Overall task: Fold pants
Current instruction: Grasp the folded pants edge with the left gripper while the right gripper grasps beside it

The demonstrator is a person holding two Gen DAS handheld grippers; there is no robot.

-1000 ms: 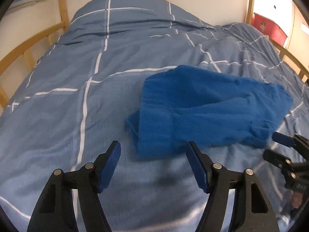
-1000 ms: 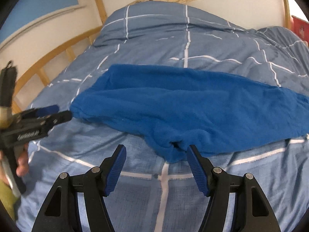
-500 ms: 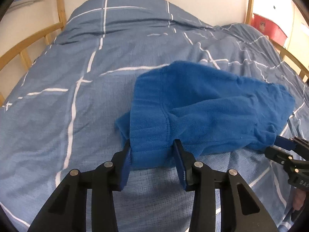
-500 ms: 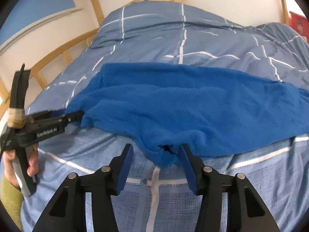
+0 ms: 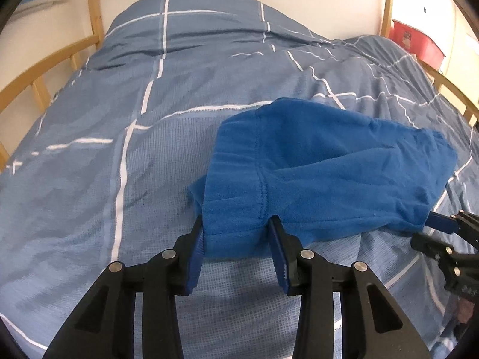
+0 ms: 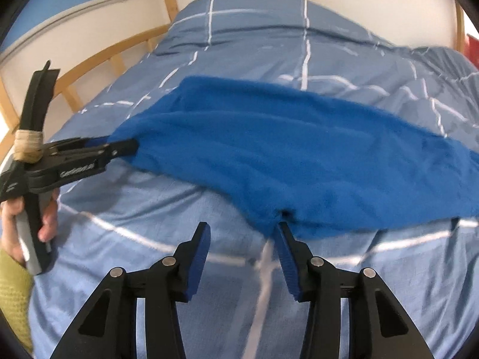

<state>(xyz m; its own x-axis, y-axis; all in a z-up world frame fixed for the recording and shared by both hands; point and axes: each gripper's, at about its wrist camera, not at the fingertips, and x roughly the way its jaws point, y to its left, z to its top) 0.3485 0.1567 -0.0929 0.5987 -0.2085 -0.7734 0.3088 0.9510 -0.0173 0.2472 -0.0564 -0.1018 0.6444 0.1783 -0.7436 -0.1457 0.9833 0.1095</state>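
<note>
The left gripper (image 5: 236, 239) pinches the blue fleece pants (image 5: 323, 173) at the waistband corner, ready to lift, while the right gripper (image 6: 242, 242) hovers spread at the crotch.

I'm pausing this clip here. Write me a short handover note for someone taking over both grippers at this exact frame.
Left gripper: fingers straddle the waistband corner of the blue pants; jaws partly closed around the fabric, a firm clamp not confirmed.
Right gripper: open, at the near edge of the pants beside a small bunched fold, not gripping.
Pants lie spread across the blue checked duvet, already doubled leg over leg as far as can be seen.
Done: both grippers positioned at the near edge.
Left: close both grips, lift, and fold the pants across.
</note>
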